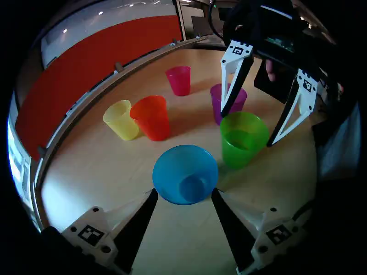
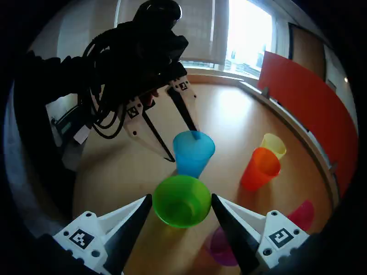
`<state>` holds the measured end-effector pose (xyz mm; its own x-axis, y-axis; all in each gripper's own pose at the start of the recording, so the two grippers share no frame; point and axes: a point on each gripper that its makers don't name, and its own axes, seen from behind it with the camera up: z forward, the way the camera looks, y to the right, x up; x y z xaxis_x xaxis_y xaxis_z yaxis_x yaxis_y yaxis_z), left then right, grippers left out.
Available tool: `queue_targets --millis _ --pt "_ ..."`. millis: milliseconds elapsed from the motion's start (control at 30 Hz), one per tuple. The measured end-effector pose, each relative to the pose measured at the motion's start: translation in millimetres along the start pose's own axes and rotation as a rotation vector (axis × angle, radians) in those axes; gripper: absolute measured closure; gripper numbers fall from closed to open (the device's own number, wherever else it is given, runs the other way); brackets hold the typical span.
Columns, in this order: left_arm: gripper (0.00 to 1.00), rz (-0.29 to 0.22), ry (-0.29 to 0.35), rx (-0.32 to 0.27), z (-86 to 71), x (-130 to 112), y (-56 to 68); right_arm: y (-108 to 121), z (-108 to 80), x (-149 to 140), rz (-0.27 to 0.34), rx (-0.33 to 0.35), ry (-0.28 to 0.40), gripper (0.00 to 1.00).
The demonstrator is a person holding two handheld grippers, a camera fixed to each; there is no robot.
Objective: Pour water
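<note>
A blue cup [image 1: 185,174] stands upright on the wooden table [image 1: 91,183], and my left gripper [image 1: 184,192] is shut on it, one fingertip pressing each side. Just beyond it a green cup [image 1: 243,137] shows a liquid level inside. The right gripper [image 1: 247,129] comes down from above, its fingers flanking that cup. In the right gripper view, my right gripper [image 2: 181,197] is shut on the green cup [image 2: 182,200]. The blue cup [image 2: 193,151] stands right behind it, with the left gripper [image 2: 185,146] around it.
Yellow [image 1: 120,119], orange [image 1: 151,117], pink [image 1: 179,80] and purple [image 1: 236,98] cups stand farther back. The purple cup is close behind the green one. A red wall panel [image 1: 91,68] runs along the table's far edge. A hand [image 1: 270,68] holds the right gripper.
</note>
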<state>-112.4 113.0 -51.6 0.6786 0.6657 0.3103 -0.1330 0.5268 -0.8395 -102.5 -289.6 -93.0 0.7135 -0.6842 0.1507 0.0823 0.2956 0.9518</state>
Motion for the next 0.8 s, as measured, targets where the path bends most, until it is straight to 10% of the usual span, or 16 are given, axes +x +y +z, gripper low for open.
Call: queue_targets --millis 800 --pt "0.14 -0.029 -0.006 0.063 -28.6 -10 -7.0 -5 -24.1 20 -0.006 -0.027 0.076 0.00"
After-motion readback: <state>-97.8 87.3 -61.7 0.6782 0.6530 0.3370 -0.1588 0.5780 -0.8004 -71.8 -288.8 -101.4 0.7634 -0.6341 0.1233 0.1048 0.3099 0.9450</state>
